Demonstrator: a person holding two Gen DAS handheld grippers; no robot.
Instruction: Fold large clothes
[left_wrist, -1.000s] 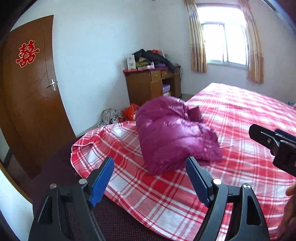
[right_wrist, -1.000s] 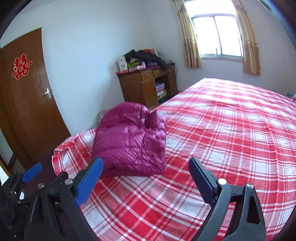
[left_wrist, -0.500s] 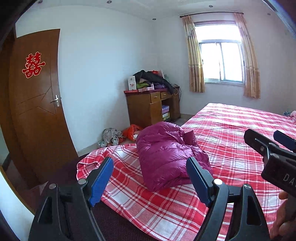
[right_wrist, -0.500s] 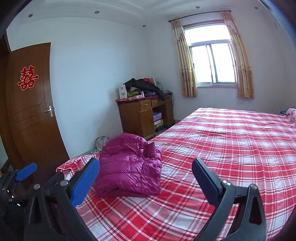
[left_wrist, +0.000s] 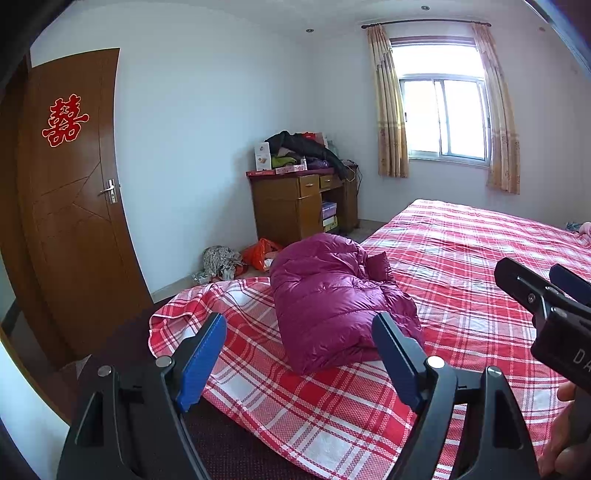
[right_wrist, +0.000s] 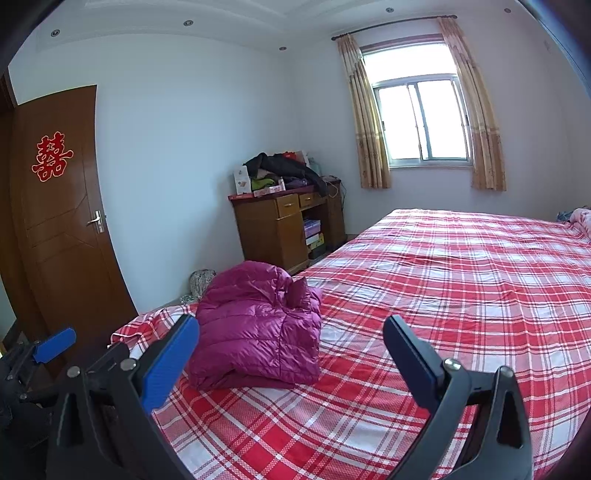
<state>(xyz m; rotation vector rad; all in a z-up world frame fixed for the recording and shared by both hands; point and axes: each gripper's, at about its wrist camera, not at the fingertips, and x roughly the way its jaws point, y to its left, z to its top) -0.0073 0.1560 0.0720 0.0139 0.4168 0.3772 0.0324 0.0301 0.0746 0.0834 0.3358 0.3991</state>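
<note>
Jacket (right_wrist: 258, 325) folded on bed (right_wrist: 461, 295), untouched.

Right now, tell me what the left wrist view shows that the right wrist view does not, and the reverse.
Only the left wrist view shows an orange bag on the floor by the desk and, at its right edge, the right claw with a hand below it. Only the right wrist view shows the left claw's blue pad at its left edge and the recessed ceiling lights. Both show the folded purple jacket on the red plaid bed, the door, the desk, the window, and their own claw open and empty.
</note>
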